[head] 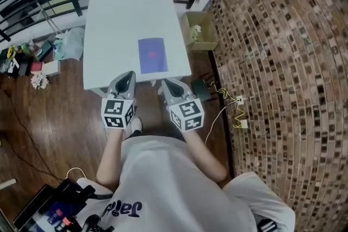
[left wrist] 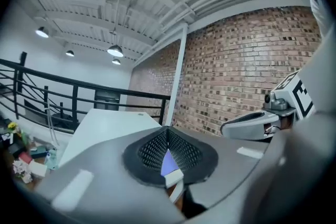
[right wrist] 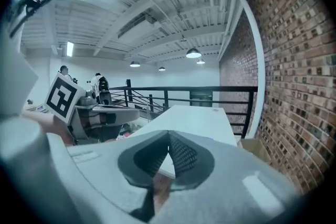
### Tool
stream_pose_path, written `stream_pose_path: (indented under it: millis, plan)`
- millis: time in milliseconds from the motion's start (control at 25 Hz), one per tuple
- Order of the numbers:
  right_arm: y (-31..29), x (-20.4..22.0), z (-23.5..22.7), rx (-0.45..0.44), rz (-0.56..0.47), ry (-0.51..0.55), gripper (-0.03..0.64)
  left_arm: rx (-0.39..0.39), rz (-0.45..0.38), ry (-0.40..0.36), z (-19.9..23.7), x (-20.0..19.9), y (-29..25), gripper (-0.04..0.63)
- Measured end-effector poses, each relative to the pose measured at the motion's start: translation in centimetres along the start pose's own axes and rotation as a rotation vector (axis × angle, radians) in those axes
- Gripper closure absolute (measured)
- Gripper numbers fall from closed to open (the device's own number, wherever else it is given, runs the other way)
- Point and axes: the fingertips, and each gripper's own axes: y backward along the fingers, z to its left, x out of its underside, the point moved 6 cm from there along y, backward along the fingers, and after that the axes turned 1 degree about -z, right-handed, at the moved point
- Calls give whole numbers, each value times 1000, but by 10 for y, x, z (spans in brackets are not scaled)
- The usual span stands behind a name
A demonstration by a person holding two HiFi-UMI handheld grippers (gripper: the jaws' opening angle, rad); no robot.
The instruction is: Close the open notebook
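- The purple notebook [head: 151, 55] lay closed and flat on the white table [head: 119, 13], near the table's 6 o'clock edge.
- Its long axis ran from 12 to 6 o'clock, a short edge facing me; I could not tell the spine side.
- My left gripper [head: 128, 75], clenched on nothing, hung off the table at the notebook's 7 o'clock.
- My right gripper [head: 165, 84], also pinched together and empty, was at 5 o'clock.

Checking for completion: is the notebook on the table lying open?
No, the notebook lies shut on the table, showing a single purple cover.
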Motion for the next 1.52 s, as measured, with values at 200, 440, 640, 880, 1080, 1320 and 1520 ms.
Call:
stream_pose_path:
  millis: [200, 440, 640, 880, 1080, 1320, 1520]
  plan:
    - [61, -3, 27, -36, -124, 18, 626, -50, -62, -68, -59, -3, 62, 578]
    - [204, 60, 26, -26, -105, -90, 626, -282, -175, -186, -173, 14, 150, 578]
    - [267, 65, 33, -34, -134, -113, 626, -227, -85, -164, -235, 26, 195, 578]
    - [300, 37, 49, 5, -229, -46, 626, -129, -139, -166, -252, 6, 217, 578]
    - [303, 27, 62, 47, -245, -27, 626, -78, -177, -150, -247, -8, 230, 578]
    - [288, 19, 100, -13, -239, 15, 626, -96, -205, -94, -228, -12, 251, 578]
    - [277, 31, 116, -54, -192, 32, 626, -103, -192, -76, -221, 1, 252, 578]
